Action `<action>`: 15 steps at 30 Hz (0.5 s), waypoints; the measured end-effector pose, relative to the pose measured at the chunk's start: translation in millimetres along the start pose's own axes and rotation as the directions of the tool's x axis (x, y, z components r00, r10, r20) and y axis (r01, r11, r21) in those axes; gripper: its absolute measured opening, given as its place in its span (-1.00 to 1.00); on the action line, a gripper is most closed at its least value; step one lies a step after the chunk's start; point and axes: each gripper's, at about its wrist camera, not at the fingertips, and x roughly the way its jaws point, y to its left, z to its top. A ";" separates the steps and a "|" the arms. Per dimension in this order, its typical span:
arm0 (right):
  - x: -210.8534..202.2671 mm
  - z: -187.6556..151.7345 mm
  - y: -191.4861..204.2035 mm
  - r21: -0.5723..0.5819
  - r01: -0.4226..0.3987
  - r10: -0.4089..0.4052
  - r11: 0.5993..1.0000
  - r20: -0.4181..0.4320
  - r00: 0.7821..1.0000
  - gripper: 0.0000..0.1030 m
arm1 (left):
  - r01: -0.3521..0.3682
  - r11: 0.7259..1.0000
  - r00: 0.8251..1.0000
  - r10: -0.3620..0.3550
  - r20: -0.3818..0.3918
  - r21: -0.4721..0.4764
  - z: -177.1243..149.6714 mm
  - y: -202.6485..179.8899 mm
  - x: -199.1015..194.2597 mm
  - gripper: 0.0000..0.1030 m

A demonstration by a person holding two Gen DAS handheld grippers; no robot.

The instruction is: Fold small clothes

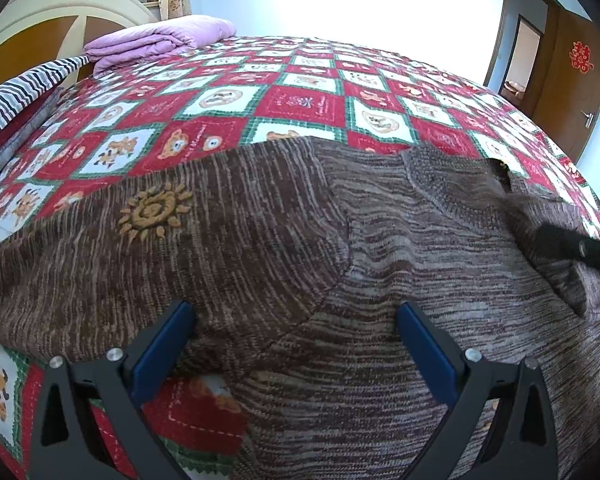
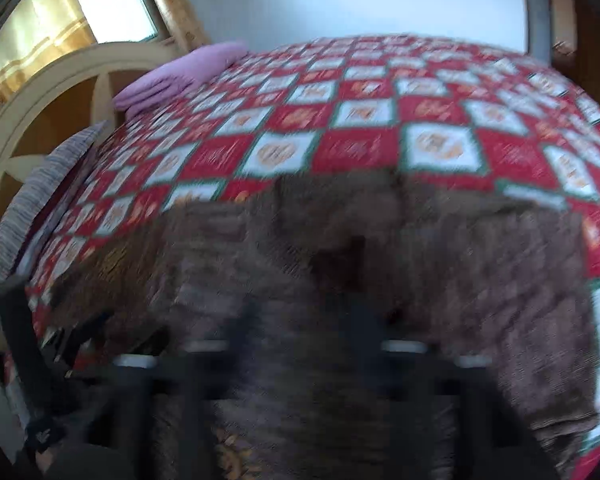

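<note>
Left wrist view looks down on a brown knitted sweater (image 1: 300,248) spread flat on a bed whose quilt (image 1: 300,100) is checked in red and white squares with bear pictures. The left claw (image 1: 296,312) stands wide, its two blue fingers (image 1: 160,356) apart over the near part of the knit, with nothing pinched between them. A yellow sun motif (image 1: 154,214) sits on the darker left panel, and a lighter fold lies across the right half. The sweater's far edge runs level across the quilt; its near left edge stops just beside the left finger, where bare quilt shows. At the right border a dark, blurred part of the right claw (image 1: 572,244) lies over the sweater's right side.

Right wrist view is heavily smeared. The right claw (image 2: 304,344) shows as two dark fingers (image 2: 248,332) standing apart above the sweater (image 2: 340,280), and no cloth appears pressed between them, though the blur leaves the tips unclear. The sweater's right edge lies near the quilt's (image 2: 380,112) side edge.

Beyond the garment, most of the quilt lies open. A folded lilac blanket (image 1: 160,42) rests at the far left corner by the cream headboard (image 1: 60,12), a striped pillow (image 1: 24,96) lies along the left edge, and a wooden door (image 1: 568,80) stands at the far right.
</note>
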 end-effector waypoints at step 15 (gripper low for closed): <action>-47.3 -17.4 -27.9 -0.056 0.156 -0.152 0.986 0.070 0.986 0.48 | -0.006 1.000 1.000 0.006 0.003 0.002 0.3 0.6 0.2 1.00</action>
